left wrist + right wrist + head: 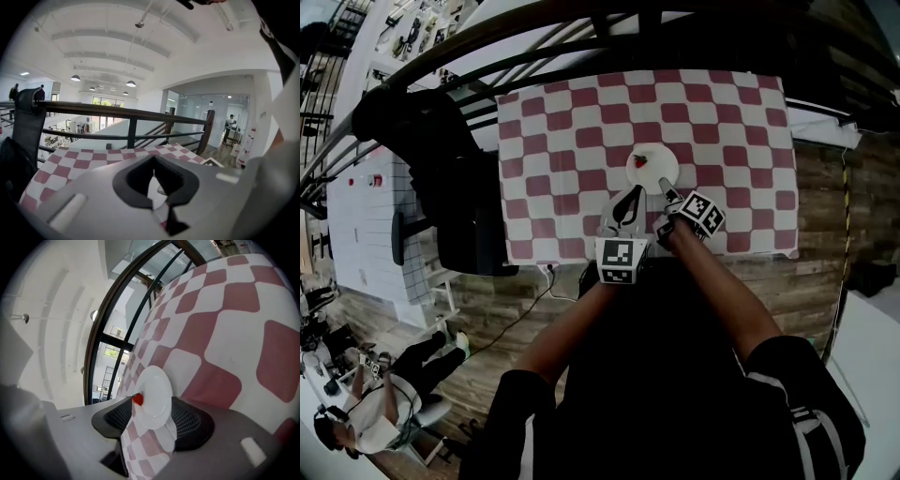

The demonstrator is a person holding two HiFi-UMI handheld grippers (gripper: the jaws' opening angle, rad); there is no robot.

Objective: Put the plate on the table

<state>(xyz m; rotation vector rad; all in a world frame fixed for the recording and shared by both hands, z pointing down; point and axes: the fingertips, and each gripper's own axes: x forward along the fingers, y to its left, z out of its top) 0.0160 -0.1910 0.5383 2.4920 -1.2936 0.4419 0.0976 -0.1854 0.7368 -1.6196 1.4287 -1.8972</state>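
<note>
— While the head view shows the plate (652, 167) only as a small white disc on the checked table (731, 122), what is that red speck (641, 160)?
— Too small to name. The right gripper (668, 195) view shows the plate lying flat, with the jaws wide apart and off it. The left gripper (628, 199) also gapes, empty.

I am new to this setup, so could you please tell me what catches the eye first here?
A red-and-white chequered tablecloth spreads out beside a dark railing. On it lies a white plate with a small red item near its left rim. The left gripper and right gripper, both open, reach toward the plate's near edge.
</note>
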